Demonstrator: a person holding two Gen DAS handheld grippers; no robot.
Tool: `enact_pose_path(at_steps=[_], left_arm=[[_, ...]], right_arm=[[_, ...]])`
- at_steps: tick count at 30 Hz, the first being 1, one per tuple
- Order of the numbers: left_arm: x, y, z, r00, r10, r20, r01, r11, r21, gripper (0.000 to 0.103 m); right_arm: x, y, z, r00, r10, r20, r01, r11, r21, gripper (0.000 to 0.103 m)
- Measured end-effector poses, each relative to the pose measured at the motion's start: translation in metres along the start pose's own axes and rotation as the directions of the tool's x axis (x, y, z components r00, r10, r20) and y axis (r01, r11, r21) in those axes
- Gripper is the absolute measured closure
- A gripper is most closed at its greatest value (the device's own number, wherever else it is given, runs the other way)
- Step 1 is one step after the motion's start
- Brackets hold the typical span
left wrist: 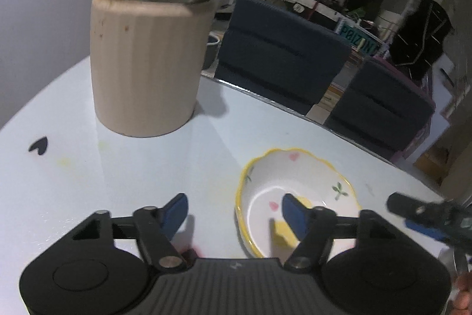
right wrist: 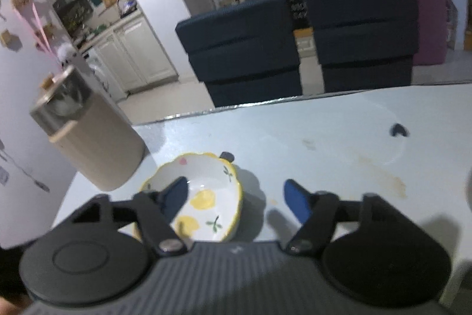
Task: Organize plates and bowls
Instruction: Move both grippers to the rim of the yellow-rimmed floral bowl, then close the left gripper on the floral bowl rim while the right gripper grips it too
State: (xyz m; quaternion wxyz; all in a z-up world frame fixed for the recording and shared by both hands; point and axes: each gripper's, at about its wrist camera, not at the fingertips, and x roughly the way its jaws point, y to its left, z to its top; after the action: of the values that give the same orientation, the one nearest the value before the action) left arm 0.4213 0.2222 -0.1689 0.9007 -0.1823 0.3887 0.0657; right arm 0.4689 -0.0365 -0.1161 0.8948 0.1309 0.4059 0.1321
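A white bowl with a wavy yellow rim, lemons and pink hearts [left wrist: 298,191] sits on the pale table. My left gripper [left wrist: 234,213] is open; its right finger [left wrist: 293,211] hangs over the bowl's inside, its left finger [left wrist: 177,210] over bare table. In the right wrist view the same bowl [right wrist: 206,191] lies low and left. My right gripper [right wrist: 236,201] is open, its left finger [right wrist: 175,197] over the bowl, its right finger [right wrist: 296,201] beside it. Part of the right gripper [left wrist: 427,214] shows at the left view's right edge.
A tall beige ribbed canister with a steel lid [left wrist: 147,64] stands behind left of the bowl, also in the right wrist view [right wrist: 94,143]. Two dark blue chairs [right wrist: 244,49] stand beyond the table's far edge [right wrist: 265,104]. A wall runs along the left.
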Motion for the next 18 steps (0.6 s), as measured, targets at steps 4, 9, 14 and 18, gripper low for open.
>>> enact_pose_path(at_steps=[4,9,14,18], left_arm=[[0.016,0.006,0.0,0.999,-0.031,-0.032,0.031,0.999,-0.016,0.04],[0.031,0.006,-0.001,0.997,-0.049,-0.055,0.048,0.999,-0.022,0.057],[0.043,0.008,-0.005,0.997,-0.046,-0.067,0.046,0.999,-0.013,0.072],[0.044,0.011,-0.005,0.995,-0.065,-0.071,0.065,0.998,-0.009,0.076]], right_arm=[[0.032,0.004,0.006,0.999,-0.032,-0.037,0.031,0.999,-0.033,0.049],[0.061,0.009,0.008,0.995,-0.048,-0.087,0.042,0.997,-0.071,0.052],[0.08,0.016,0.002,0.988,-0.051,-0.146,0.032,0.991,-0.13,0.07],[0.084,0.018,-0.002,0.987,-0.056,-0.151,0.03,0.986,-0.165,0.082]])
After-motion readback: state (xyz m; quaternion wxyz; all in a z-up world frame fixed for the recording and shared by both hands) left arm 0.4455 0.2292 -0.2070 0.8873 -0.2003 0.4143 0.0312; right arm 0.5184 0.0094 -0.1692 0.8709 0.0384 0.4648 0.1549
